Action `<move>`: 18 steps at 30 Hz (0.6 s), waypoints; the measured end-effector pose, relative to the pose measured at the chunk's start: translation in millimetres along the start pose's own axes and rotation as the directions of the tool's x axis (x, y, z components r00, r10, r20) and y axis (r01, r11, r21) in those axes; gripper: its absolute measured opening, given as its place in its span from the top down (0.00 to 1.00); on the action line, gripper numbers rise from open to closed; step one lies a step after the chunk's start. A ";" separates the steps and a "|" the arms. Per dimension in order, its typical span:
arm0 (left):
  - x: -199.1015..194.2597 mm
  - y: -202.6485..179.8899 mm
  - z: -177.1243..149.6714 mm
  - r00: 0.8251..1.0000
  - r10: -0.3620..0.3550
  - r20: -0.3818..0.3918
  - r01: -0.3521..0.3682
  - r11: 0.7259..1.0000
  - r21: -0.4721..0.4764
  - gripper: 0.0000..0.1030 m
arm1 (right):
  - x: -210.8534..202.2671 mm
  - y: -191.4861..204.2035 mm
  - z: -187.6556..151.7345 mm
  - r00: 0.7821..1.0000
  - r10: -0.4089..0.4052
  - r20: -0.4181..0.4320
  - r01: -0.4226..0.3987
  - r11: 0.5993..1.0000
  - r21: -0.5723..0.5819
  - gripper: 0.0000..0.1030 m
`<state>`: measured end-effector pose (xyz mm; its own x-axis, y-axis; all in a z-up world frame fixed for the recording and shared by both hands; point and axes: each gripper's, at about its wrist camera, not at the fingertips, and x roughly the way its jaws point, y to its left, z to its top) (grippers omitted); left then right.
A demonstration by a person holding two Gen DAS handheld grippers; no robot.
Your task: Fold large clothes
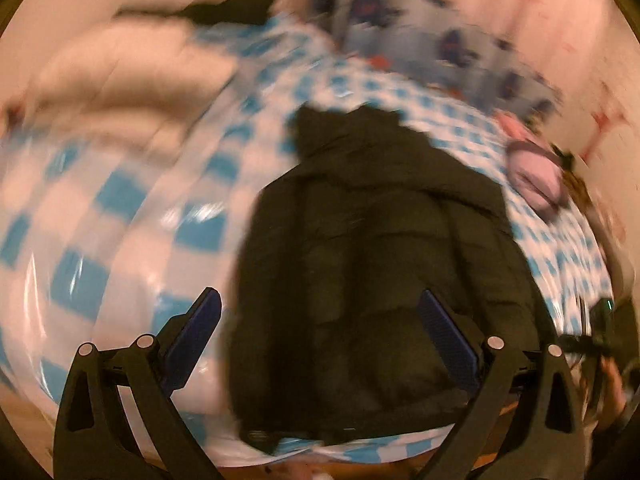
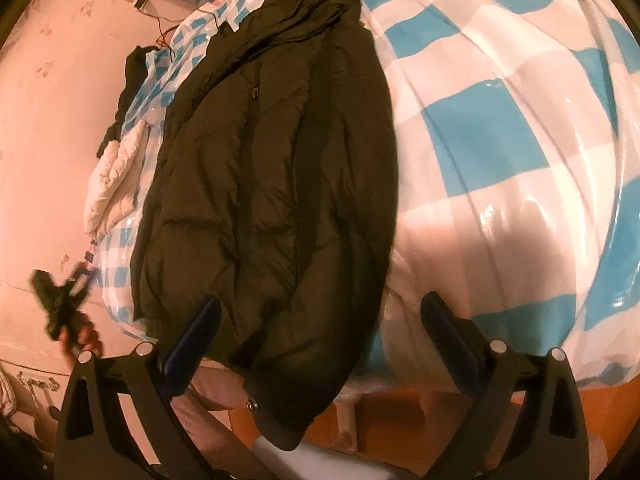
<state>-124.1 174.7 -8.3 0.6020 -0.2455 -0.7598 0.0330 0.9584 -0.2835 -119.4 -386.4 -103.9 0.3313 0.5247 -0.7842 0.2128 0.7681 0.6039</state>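
Both my jaws stand wide, empty: the jacket (image 2: 272, 184) runs lengthwise away from my right gripper (image 2: 320, 320) (hem nearest it, overhanging the bed (image 2: 500, 140)).

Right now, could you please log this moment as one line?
left gripper: open, empty | right gripper: open, empty | black puffer jacket: on checkered sheet, hem overhanging edge

A dark puffer jacket (image 2: 272, 184) lies on the blue-checked bed (image 2: 500, 132).

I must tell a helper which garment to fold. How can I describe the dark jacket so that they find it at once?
Look at the blue-and-white checked cover spread over the bed. The dark puffer jacket lies lengthwise on it, hem hanging over the near edge. The quilted garment beside it is white.
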 end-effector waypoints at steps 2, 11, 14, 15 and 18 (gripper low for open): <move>18.0 25.7 -7.6 0.999 0.016 -0.047 -0.018 0.998 -0.052 0.07 | 2.4 -4.3 -1.9 1.000 0.011 -0.013 -0.011 1.000 0.010 0.07; 79.6 65.0 -50.4 0.955 -0.204 -0.214 0.150 0.958 -0.243 0.07 | 10.5 -13.0 -8.7 0.962 0.267 -0.056 -0.259 0.958 0.123 0.07; 88.5 49.0 -57.8 0.960 -0.133 -0.245 0.093 0.982 -0.166 0.07 | 11.7 -16.0 -9.9 0.975 0.213 -0.065 -0.205 0.973 0.110 0.07; 88.5 46.5 -57.4 0.965 -0.109 -0.239 0.072 0.985 -0.157 0.07 | 13.2 -17.0 -10.9 0.973 0.221 -0.070 -0.212 0.971 0.114 0.07; 90.5 44.1 -54.0 0.969 -0.078 -0.233 0.036 0.984 -0.177 0.07 | 19.7 -15.7 -15.9 0.965 0.243 -0.095 -0.232 0.966 0.118 0.07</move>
<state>-111.2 186.9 -121.1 0.3950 -0.3463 -0.8509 -0.0865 0.9081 -0.4098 -130.8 -382.3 -131.1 0.2846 0.7281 -0.6236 0.2372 0.5768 0.7817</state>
